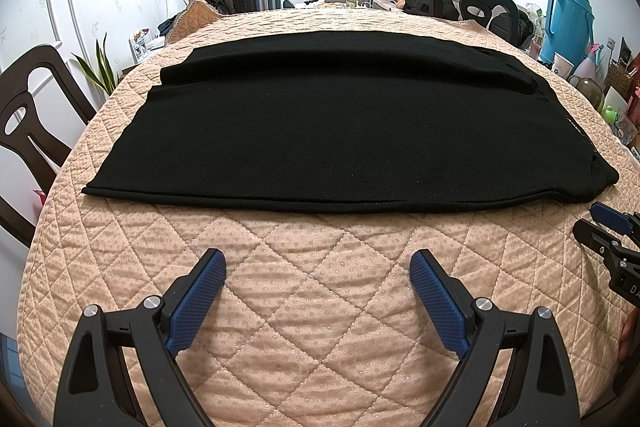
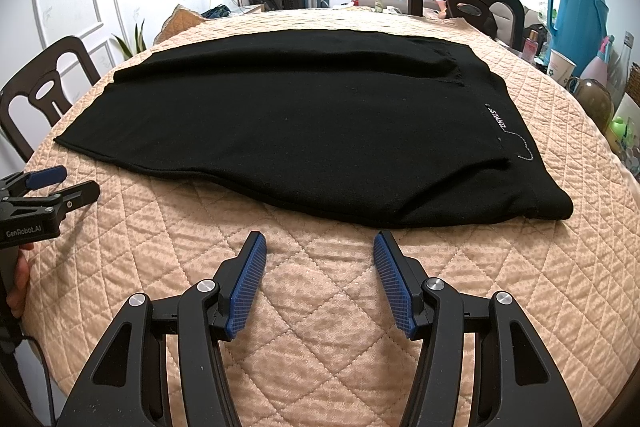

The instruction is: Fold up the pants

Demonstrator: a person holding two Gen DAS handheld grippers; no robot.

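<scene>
A pair of black knit fabric pants (image 1: 340, 131) lies flat across the middle of both frames, spread on a peach quilted cloth covering the tabletop (image 1: 320, 307). One leg appears laid over the other, with a soft ridge running along the far side. The waistband end sits at the right of the frame, where the right wrist view shows a small white lettered label (image 2: 497, 118).

At the bottom centre of the left wrist view, the left gripper (image 1: 318, 273) hovers over bare quilt just short of the near hem, its blue-padded fingers spread wide and holding nothing. At the bottom centre of the right wrist view, the right gripper (image 2: 320, 251) is likewise spread and empty, near the waistband corner.

Likely risks: the fabric looks soft and limp, so a pinch could catch only the top layer and pull the legs apart. A gripper could also snag the quilted cloth beneath and drag it along. Lifting the two ends unevenly would probably skew the fold.

At the right edge of the frame stand several containers, well apart from the pants: a tall turquoise plastic thermos jug (image 1: 570, 23), lid on, contents hidden; a white paper cup (image 1: 562, 66), whose inside cannot be seen; and a brownish glass jug (image 1: 588, 91), contents unclear. A sweeping arm could knock these over.
</scene>
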